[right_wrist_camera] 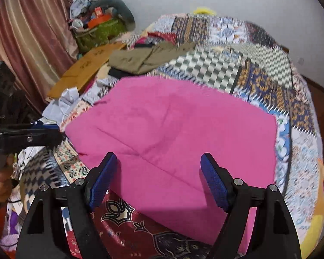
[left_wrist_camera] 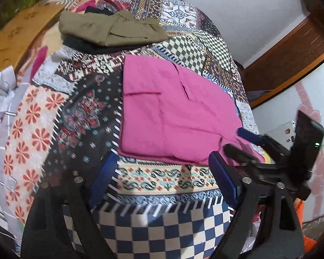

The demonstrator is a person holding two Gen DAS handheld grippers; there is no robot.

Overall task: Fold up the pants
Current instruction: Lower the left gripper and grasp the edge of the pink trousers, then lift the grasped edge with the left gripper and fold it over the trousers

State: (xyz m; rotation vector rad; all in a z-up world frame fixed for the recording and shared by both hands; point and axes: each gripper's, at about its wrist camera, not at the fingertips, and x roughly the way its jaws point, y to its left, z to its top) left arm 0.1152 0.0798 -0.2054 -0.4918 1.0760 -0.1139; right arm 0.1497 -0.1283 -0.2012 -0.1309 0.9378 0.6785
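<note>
The pink pants point(left_wrist_camera: 172, 112) lie folded into a flat rectangle on the patchwork bedspread point(left_wrist_camera: 75, 112); they also fill the middle of the right wrist view point(right_wrist_camera: 172, 133). My left gripper point(left_wrist_camera: 162, 179) is open and empty, hovering just short of the near edge of the pants. My right gripper point(right_wrist_camera: 157, 179) is open and empty, hovering over the near part of the pants. The right gripper also shows in the left wrist view point(left_wrist_camera: 244, 142), by the pants' near right corner. The left gripper shows at the left edge of the right wrist view point(right_wrist_camera: 43, 131).
A folded olive garment point(left_wrist_camera: 110, 30) lies on dark clothes at the far side of the bed. A cardboard sheet point(left_wrist_camera: 21, 28) leans at the far left. Crumpled grey cloth point(left_wrist_camera: 4, 90) lies at the left edge. A wooden door frame point(left_wrist_camera: 291, 49) stands at right.
</note>
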